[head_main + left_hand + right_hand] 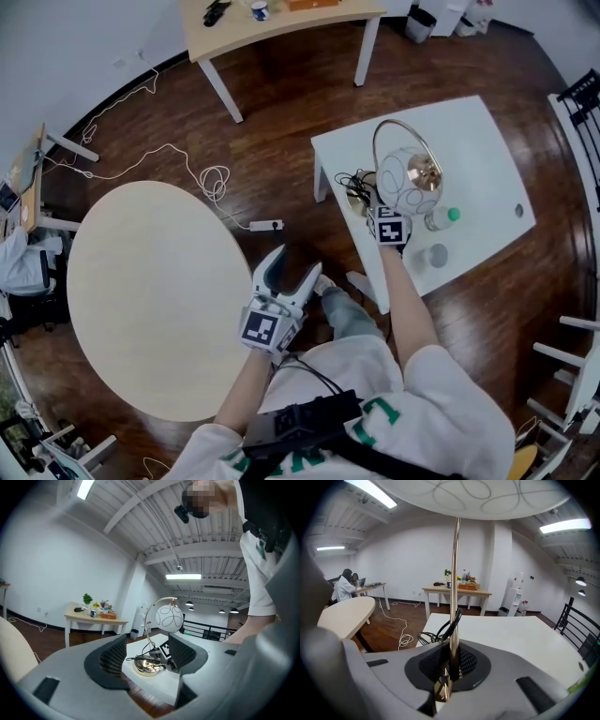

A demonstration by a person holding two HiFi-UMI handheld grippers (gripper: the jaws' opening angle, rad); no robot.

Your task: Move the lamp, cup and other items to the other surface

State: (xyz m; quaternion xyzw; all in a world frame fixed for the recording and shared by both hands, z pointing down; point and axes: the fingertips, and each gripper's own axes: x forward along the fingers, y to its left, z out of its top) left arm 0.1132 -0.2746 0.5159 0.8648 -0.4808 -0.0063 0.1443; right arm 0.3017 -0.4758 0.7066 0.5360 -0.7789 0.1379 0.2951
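1. On the white table (478, 141) the lamp (409, 181) stands, its stem pinched by the right gripper (450, 667).
2. Left gripper (286, 272), spread and empty, hangs off the table.
3. Next, likely: lift the lamp upright, minding the cord (354, 183).

lamp shade (468, 496) cut by the top edge — its base (146, 668) seems hidden behind the jaws (right gripper view).

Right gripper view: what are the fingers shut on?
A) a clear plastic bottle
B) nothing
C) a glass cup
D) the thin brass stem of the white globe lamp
D: the right gripper's fingers clamp the thin brass stem under the lamp's white globe shade.
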